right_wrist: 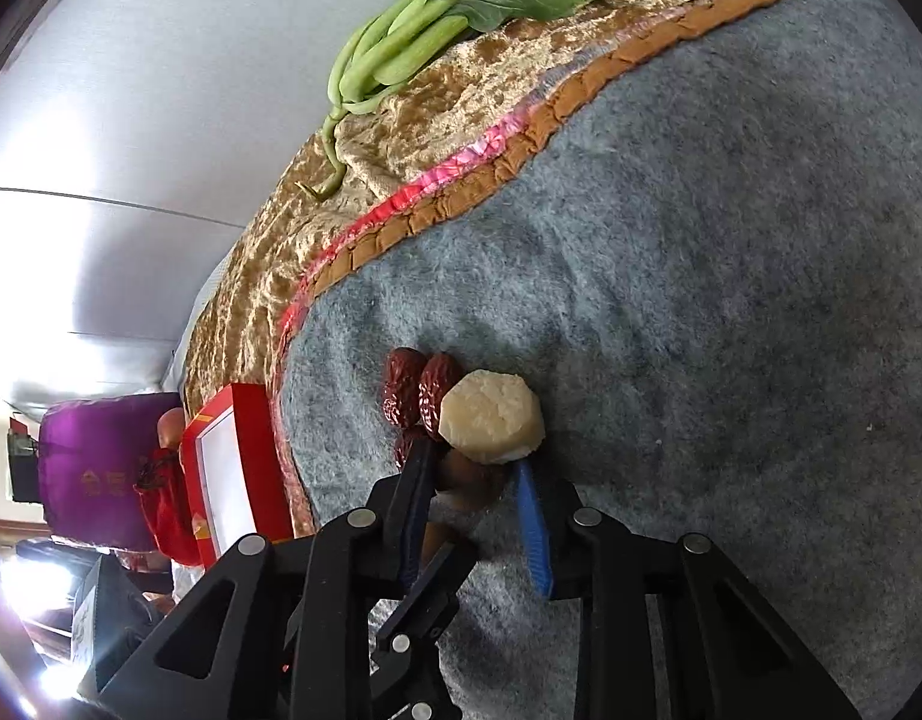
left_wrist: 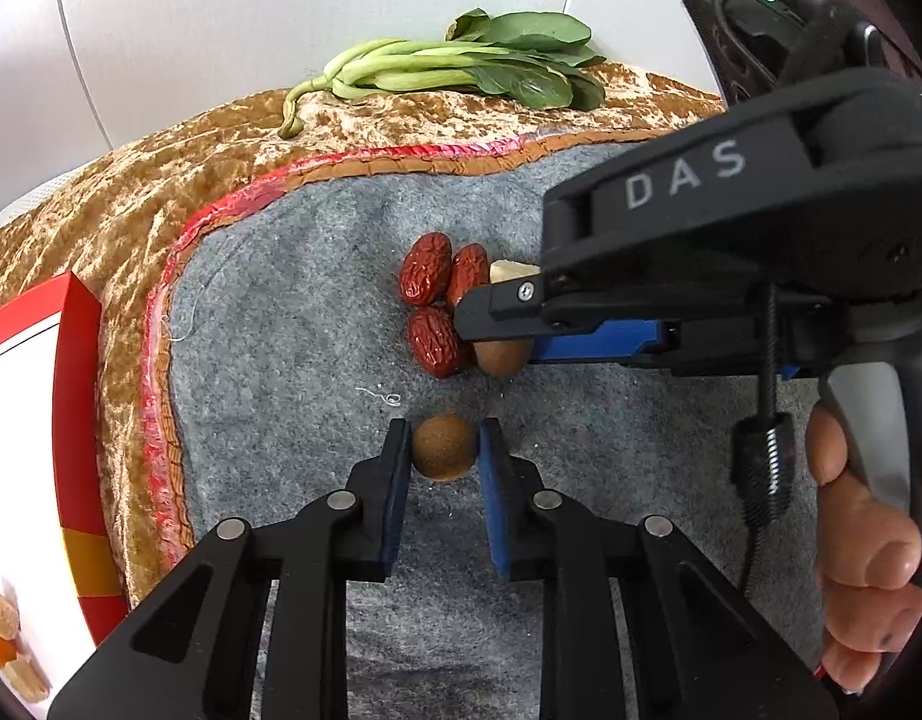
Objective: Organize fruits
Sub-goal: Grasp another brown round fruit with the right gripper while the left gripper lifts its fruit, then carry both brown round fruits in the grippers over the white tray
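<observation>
A red box (left_wrist: 71, 450) is cut off at the left frame edge. The left gripper (left_wrist: 444, 450) pinches a round brown fruit (left_wrist: 445, 447) on the grey felt mat (left_wrist: 269, 312). Right of it, the right gripper (right_wrist: 473, 480) straddles a second brown fruit (left_wrist: 502, 355), half hidden, jaws spread, beside three red dates (left_wrist: 426, 269) and a pale chunk (right_wrist: 491, 417). Greens (left_wrist: 461, 66) lie on the gold cloth (left_wrist: 161, 180) beyond.

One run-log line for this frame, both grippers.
left gripper: shut on longan | right gripper: open around second longan | jujubes, white chunk beside | felt mat
</observation>
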`<state>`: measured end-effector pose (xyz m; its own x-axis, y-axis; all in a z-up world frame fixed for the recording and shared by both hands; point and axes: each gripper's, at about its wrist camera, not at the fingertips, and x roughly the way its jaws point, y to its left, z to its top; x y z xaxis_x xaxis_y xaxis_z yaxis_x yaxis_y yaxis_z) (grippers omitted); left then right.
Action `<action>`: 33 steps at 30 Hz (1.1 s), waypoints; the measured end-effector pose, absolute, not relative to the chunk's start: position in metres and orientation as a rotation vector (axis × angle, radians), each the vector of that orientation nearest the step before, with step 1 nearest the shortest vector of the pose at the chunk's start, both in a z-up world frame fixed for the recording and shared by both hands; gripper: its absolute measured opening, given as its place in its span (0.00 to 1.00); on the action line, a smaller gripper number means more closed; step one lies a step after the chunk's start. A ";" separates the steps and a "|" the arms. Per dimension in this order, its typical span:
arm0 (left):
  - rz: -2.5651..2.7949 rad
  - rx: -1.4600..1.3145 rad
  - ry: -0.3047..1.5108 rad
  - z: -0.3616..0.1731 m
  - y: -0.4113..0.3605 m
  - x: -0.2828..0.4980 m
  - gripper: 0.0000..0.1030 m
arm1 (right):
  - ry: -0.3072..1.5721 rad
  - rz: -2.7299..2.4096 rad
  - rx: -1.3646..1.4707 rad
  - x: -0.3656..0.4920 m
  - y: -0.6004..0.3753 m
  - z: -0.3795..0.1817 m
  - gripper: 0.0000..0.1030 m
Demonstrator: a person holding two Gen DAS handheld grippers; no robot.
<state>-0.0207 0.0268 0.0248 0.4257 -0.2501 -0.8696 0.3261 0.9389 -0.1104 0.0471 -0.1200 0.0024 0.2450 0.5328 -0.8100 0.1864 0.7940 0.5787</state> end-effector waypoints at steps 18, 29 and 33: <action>-0.321 0.060 0.986 0.062 0.064 -0.060 0.19 | 1.287 0.382 0.624 0.015 -0.104 0.035 0.25; -0.175 -0.016 0.944 0.079 0.140 -0.079 0.19 | 1.242 0.597 0.532 -0.010 -0.034 0.055 0.25; -0.117 -0.054 0.933 0.082 0.169 -0.083 0.19 | 1.229 0.651 0.501 -0.016 -0.009 0.055 0.25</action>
<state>-0.0828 0.1694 0.0820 0.5896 -0.1234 -0.7982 0.0770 0.9923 -0.0966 -0.0162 -0.0088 0.0553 0.1963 0.6943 -0.6924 -0.1828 0.7197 0.6698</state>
